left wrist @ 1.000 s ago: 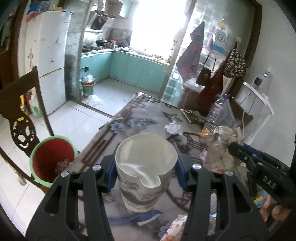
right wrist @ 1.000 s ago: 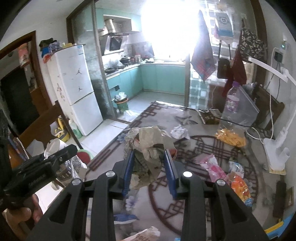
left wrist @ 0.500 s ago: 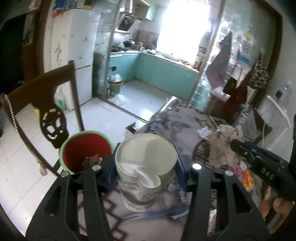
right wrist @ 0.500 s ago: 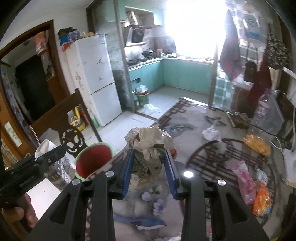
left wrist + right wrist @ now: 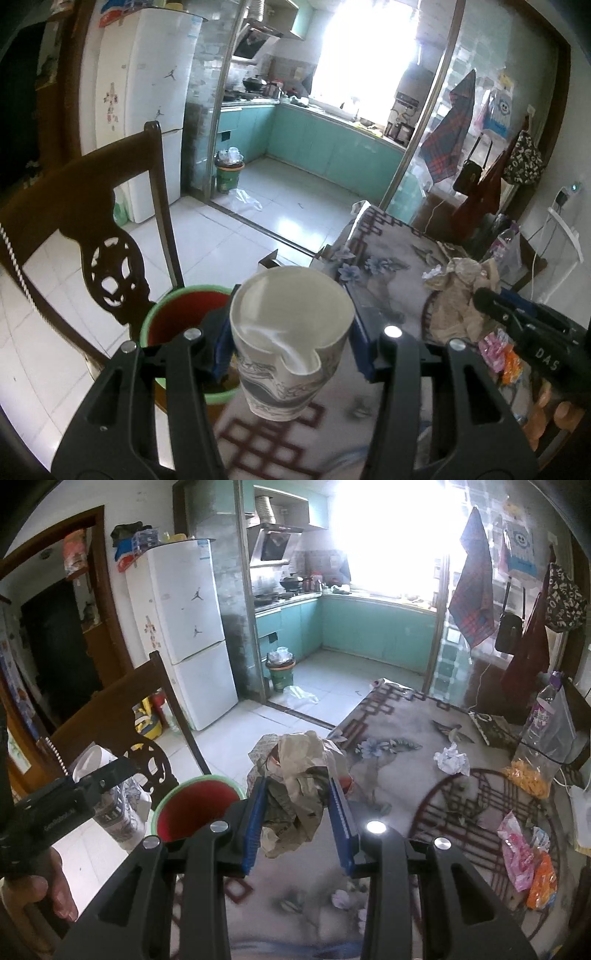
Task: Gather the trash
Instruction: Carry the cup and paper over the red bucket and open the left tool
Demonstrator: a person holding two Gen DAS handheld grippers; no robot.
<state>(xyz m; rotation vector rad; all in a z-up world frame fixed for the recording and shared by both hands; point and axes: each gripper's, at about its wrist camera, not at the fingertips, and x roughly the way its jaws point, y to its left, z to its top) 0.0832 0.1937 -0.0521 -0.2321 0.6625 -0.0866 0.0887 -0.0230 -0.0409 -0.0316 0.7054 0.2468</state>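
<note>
I'm gripping a dented paper cup [image 5: 291, 343] in my left gripper [image 5: 290, 345]; my right gripper [image 5: 299, 812] is clamping crumpled paper [image 5: 299, 775], both beside the red bin [image 5: 197, 808].

A lived-in home: a dining worktop [image 5: 399, 716] with a carved wooden chair [image 5: 99, 236] on the near left. Beyond a glass doorway lie teal kitchen cabinets [image 5: 369, 627], and a white fridge [image 5: 188, 627] stands far left.

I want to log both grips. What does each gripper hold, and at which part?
Left gripper pinches a paper cup by its side walls, near the rim. Right gripper squeezes a crumpled paper wad across its middle.
</note>
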